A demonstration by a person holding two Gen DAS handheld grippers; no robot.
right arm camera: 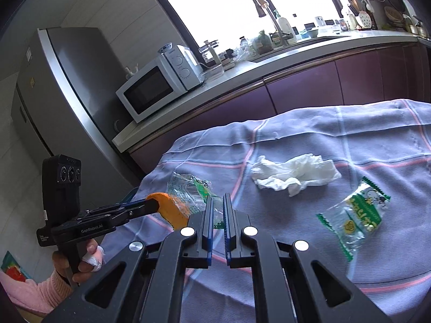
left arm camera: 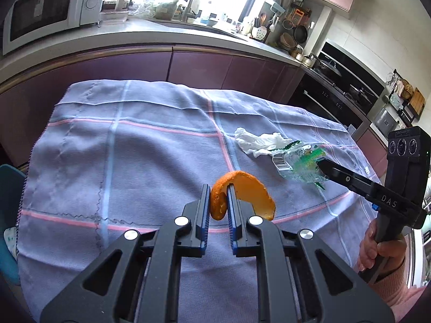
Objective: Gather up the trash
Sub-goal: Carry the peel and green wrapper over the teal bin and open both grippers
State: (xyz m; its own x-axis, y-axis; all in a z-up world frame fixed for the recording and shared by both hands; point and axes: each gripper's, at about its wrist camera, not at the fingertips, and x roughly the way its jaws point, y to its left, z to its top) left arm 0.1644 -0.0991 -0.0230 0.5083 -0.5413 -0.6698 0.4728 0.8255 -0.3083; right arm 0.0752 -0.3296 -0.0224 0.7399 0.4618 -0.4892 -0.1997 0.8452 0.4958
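**Both grippers hold trash above the cloth-covered tabletop**

The left gripper (left arm camera: 218,202) is pinching a curled piece of orange peel (left arm camera: 242,193) between its blue pads, lifted clear of the checked cloth (left arm camera: 134,148) that covers the tabletop. The right gripper (right arm camera: 218,210) is pressed together on a clear plastic wrapper with green print (right arm camera: 191,191), which hangs from its fingertips beside the peel. Two pieces of trash lie on the cloth: a crumpled white tissue (right arm camera: 293,173) toward the middle, nearer the far edge, and a second green-printed wrapper (right arm camera: 353,218) just beside it, toward the right edge in the right wrist view. A hand in a pink sleeve (left arm camera: 377,250) grips the right gripper's handle.
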